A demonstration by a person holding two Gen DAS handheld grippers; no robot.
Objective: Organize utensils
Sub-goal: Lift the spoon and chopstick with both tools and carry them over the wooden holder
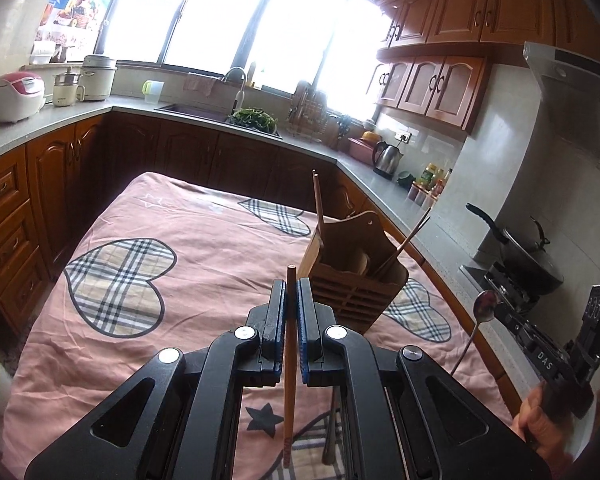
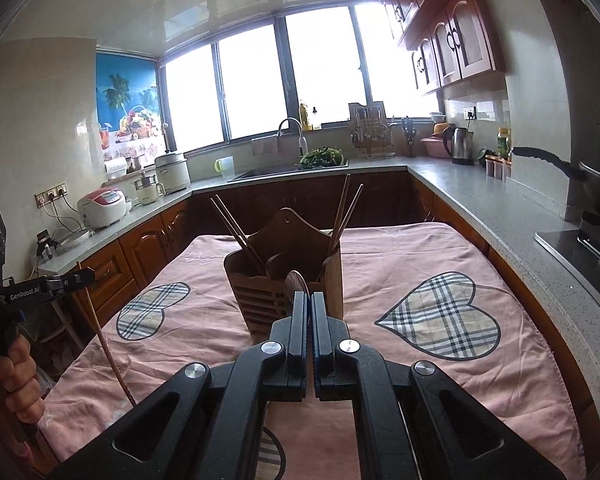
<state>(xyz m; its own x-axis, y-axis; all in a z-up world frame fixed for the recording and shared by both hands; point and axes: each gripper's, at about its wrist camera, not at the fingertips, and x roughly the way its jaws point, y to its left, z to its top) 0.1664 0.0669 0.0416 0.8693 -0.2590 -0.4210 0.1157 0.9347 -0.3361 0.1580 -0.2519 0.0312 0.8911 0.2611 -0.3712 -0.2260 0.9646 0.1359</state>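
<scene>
My left tool point(image 1: 292, 300) is clamped mid-shaft on a chopstick point(image 1: 290, 360), light, stiff and likely to pivot, while my right tool point(image 2: 309, 312) pinches a slick metal spoon point(image 2: 294, 286) near its bowl, both just short of the wooden holder point(image 2: 284, 276) on the counter point(image 2: 440, 256).

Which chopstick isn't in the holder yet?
The one clamped in the left gripper: that chopstick hangs above the cloth, while the others stand inside the wooden holder.
</scene>
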